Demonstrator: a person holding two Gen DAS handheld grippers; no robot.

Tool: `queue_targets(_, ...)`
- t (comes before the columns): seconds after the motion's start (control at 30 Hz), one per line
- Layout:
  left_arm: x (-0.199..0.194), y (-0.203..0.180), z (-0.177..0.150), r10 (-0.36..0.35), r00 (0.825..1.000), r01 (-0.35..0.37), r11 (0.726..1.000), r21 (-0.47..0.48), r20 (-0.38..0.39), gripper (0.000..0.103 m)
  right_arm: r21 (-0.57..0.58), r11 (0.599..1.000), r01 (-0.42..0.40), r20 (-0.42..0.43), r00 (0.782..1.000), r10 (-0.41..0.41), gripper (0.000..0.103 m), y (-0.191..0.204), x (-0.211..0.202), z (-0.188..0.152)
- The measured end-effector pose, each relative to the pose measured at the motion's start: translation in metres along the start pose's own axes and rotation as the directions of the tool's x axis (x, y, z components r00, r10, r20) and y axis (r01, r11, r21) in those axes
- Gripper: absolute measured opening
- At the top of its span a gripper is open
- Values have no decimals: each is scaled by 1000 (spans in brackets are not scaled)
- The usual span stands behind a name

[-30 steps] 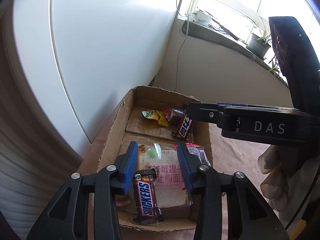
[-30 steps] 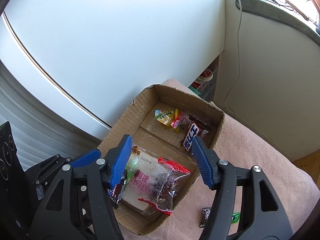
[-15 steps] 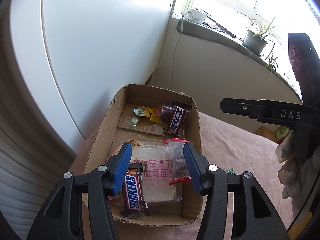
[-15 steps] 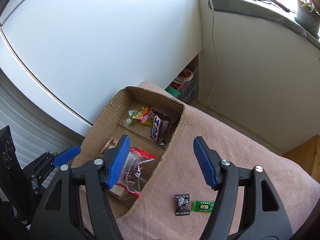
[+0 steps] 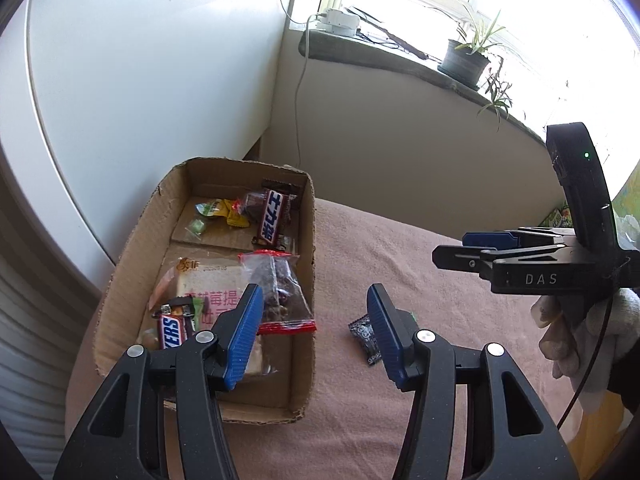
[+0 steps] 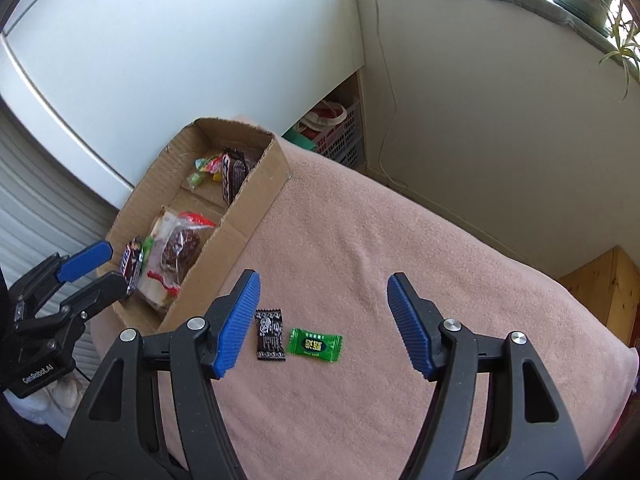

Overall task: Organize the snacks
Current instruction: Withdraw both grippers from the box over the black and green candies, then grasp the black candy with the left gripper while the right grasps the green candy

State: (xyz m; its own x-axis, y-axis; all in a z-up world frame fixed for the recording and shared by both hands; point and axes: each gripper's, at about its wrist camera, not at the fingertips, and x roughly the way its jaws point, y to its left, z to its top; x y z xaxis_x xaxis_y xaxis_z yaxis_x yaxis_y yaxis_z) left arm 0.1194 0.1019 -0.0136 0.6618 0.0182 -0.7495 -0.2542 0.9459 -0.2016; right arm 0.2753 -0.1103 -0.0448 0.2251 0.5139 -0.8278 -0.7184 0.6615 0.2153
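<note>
Nearest the right-wrist camera, our right gripper (image 6: 323,324) stands released, jaws wide, nothing between the pads. Under its gap, on the pink cloth (image 6: 400,240), we see two loose candies: a black candy (image 6: 270,334) just beside the left pad and a green candy (image 6: 315,345) touching it on the right. Neither pad contacts them.

Left of that, our left gripper (image 5: 314,334) is also released; its jaws have just been opening further and hold nothing. From its own camera the left pad sits over the box's near right part, the right pad over the cloth, partly covering the black candy.

Farther left sits the box (image 6: 256,196), resting on the cloth. Near end: Snickers (image 5: 173,330), bread (image 5: 208,284), and a clear red-edged bag (image 5: 278,292) lying on the bread. Far end: a dark bar (image 5: 272,220), yellow-green packet (image 5: 218,210), small green sweet (image 5: 196,225).

Beyond: white wall, windowsill (image 5: 400,60) with potted plant (image 5: 466,62).
</note>
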Motion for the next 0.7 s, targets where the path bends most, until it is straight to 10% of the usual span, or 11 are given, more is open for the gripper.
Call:
queue_targets(0.2,10,-32,-23,-24,1000,24,1000,8,-6,53,-204,976,-70,-72,996,56,47,3,20,-30)
queue_targets(0.7,59,-55,-54,-6,997,0,997,-77,-76,43,-453,871,-189,-136,980,142,40,5,68,-53)
